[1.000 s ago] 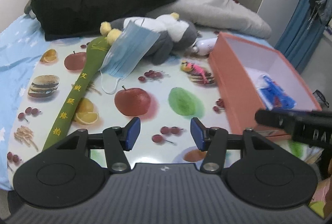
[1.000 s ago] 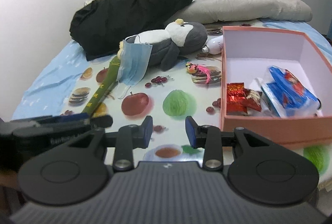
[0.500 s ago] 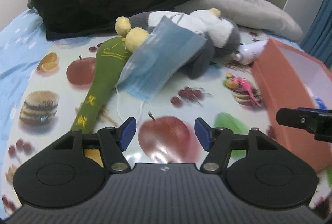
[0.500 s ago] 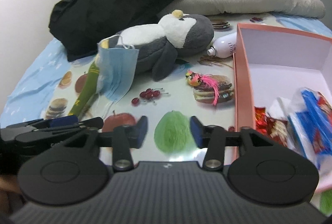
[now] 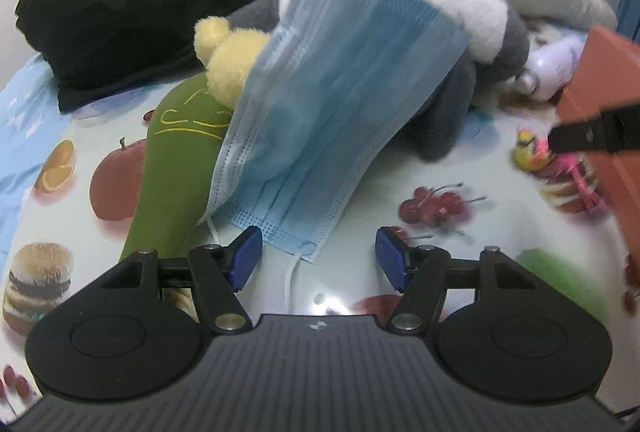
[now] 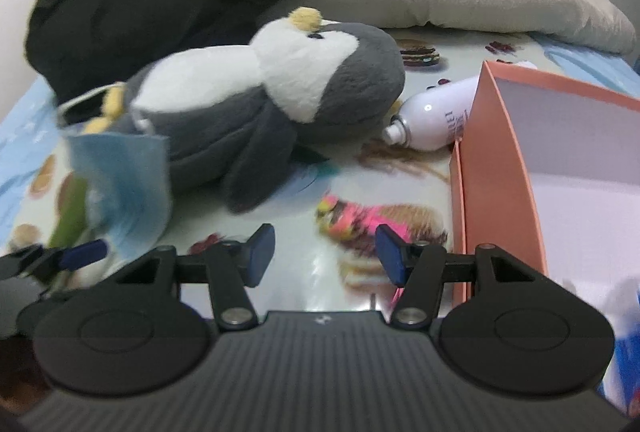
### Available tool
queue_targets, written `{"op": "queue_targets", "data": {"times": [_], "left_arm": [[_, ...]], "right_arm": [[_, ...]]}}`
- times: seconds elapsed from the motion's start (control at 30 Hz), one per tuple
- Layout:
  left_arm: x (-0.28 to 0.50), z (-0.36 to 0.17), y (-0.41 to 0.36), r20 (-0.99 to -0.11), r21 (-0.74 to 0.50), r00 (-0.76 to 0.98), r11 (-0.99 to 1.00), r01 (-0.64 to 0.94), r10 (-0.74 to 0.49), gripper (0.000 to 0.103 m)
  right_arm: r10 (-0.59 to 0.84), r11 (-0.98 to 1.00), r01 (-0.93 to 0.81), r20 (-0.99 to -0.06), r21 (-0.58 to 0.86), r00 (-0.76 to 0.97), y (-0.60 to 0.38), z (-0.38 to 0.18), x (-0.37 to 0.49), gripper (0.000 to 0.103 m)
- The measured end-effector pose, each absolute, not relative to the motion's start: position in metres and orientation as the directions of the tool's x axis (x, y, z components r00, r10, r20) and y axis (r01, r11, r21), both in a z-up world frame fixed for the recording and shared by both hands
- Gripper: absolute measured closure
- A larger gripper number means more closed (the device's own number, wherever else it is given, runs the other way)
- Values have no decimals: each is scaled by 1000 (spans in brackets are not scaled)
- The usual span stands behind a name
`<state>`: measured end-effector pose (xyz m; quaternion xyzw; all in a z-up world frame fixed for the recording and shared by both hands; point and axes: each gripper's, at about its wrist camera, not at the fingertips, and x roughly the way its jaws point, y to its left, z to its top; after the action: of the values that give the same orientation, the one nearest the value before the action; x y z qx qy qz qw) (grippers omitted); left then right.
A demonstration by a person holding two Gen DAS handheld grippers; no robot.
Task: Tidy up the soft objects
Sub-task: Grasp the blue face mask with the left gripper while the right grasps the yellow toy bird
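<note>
Blue mask (image 5: pixel 320 120) fills the left view now; a sec ago it was small and far up the table, so I've brought both grippers in close and lower. It lies draped over the penguin (image 6: pixel 256 104) and the green pad (image 5: pixel 172 168), its bottom edge just ahead of my left gripper (image 5: pixel 318 256). Left jaws are apart w/ nothing between them, a bit wider than before, then steady. Right gripper (image 6: pixel 324 252) has spread more, from fairly narrow to a clear gap, also empty; it sits over the table w/ the penguin ahead and to the left, and the pink toy (image 6: pixel 360 222) just ahead. Orange box (image 6: pixel 500 168) is at the right edge, the white bottle (image 6: pixel 436 116) touching its far corner.

Nothing picked up yet. My read: approach is about done, next is the grasp. Left looks set for the mask's near edge, right prob. for the penguin. Since the mask lies on the penguin, I'd lift the mask first or it'll drag.
</note>
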<state>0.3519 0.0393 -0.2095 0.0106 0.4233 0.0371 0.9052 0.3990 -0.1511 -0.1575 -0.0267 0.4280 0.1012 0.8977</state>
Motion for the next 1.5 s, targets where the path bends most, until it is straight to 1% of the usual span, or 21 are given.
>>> {"op": "queue_targets", "data": {"times": [0.1,0.23,0.3,0.37,0.43,0.47,0.5,0.53,0.57,0.6,0.63,0.67,0.7,0.73,0.8,0.87,1.03,1.5], "left_arm": [[357,-213,47,-761,30,646,998,-60,61,35],[364,-214,53,-763,9,645,999,-54,42,35],[365,-215,55,-763,-1,645,999,-49,31,37],[364,-216,53,-757,5,653,1000,-27,22,43],[363,-216,50,-756,8,655,1000,-8,11,52],[363,-216,48,-755,9,655,1000,-1,7,55],[363,-215,47,-756,6,655,1000,6,0,61],[362,-215,46,-757,0,654,1000,9,-6,67],[362,-214,45,-757,-6,653,1000,10,-11,70],[362,-214,44,-756,-9,654,1000,8,-12,76],[361,-214,43,-756,-12,655,1000,5,-12,84],[360,-214,41,-755,-17,656,1000,5,-16,88],[359,-213,40,-756,-22,654,1000,4,-20,97],[357,-213,38,-758,-29,652,1000,2,-23,98],[353,-212,37,-763,-44,646,999,-9,-27,100],[347,-210,36,-768,-66,640,998,-20,-38,100],[321,-205,34,-780,-137,621,989,-50,-77,100],[221,-188,23,-801,-214,583,974,-69,-134,100]], "right_arm": [[129,979,-205,-772,-2,622,-151,-172,414,45],[127,981,-193,-805,16,579,-155,-195,427,45],[114,984,-178,-805,11,583,-156,-200,428,45],[119,986,-165,-800,25,588,-155,-203,428,45],[124,985,-168,-801,30,585,-151,-205,429,45],[122,985,-169,-799,26,589,-149,-206,430,44],[122,986,-166,-796,27,594,-147,-206,430,45],[124,986,-163,-793,31,597,-147,-206,430,46],[123,986,-162,-791,30,599,-146,-206,430,50],[120,987,-161,-790,27,601,-146,-206,430,59],[118,986,-162,-790,24,601,-145,-205,429,65],[116,986,-163,-792,21,599,-145,-204,429,76],[113,986,-165,-795,17,596,-144,-203,429,84],[114,986,-168,-797,16,593,-144,-203,429,85],[114,986,-168,-800,16,589,-145,-199,424,90],[113,986,-168,-804,17,584,-146,-199,420,91],[129,983,-183,-808,27,575,-147,-194,400,93],[161,966,-257,-828,20,538,-148,-183,301,95]]}}
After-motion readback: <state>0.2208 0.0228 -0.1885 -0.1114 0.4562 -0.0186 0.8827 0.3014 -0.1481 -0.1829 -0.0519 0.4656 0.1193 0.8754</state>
